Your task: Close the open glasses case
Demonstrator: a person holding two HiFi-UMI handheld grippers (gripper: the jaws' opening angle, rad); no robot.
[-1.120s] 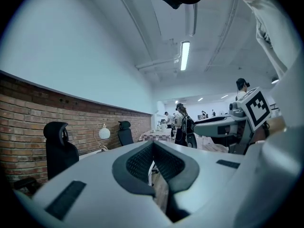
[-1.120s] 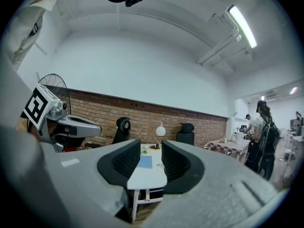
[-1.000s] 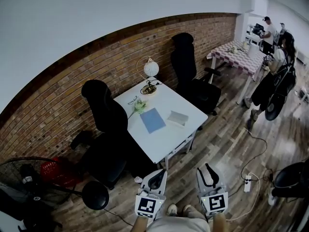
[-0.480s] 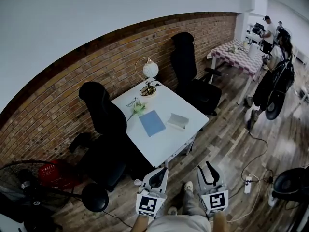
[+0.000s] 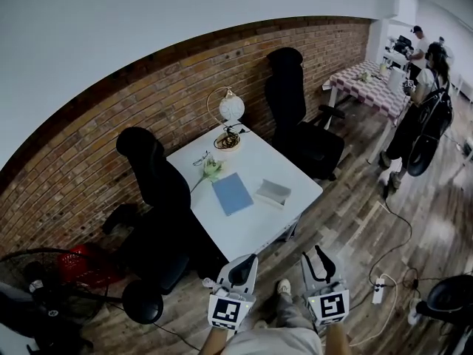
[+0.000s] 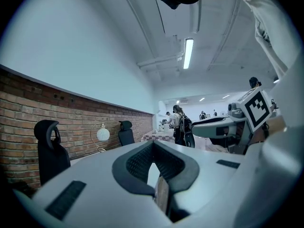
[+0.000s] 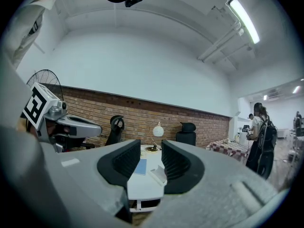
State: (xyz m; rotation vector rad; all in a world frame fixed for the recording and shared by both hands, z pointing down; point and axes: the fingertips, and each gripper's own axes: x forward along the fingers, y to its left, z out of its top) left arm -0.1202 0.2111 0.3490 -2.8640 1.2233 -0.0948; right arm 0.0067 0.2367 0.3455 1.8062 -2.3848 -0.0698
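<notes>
The glasses case (image 5: 273, 192), pale grey with its lid up, lies open on the right part of the white table (image 5: 251, 228), a few steps ahead of me. Both grippers hang low in the head view, well short of the table and above the wooden floor. My left gripper (image 5: 246, 263) is shut with nothing in it; its pads (image 6: 137, 163) meet in a narrow V. My right gripper (image 5: 316, 257) is open and empty. Between its pads (image 7: 124, 161) the case (image 7: 159, 174) and the table (image 7: 142, 186) show far off.
A blue notebook (image 5: 232, 194), a flower (image 5: 211, 168) and a globe lamp (image 5: 231, 106) share the table. Black office chairs (image 5: 155, 191) (image 5: 292, 117) flank it by the brick wall. A fan (image 5: 44, 294) stands left. A power strip (image 5: 378, 289) lies on the floor and people (image 5: 417, 109) stand right.
The table has drifted slightly rightward and lower in the head view as I step forward. Both grippers keep their place and state.
</notes>
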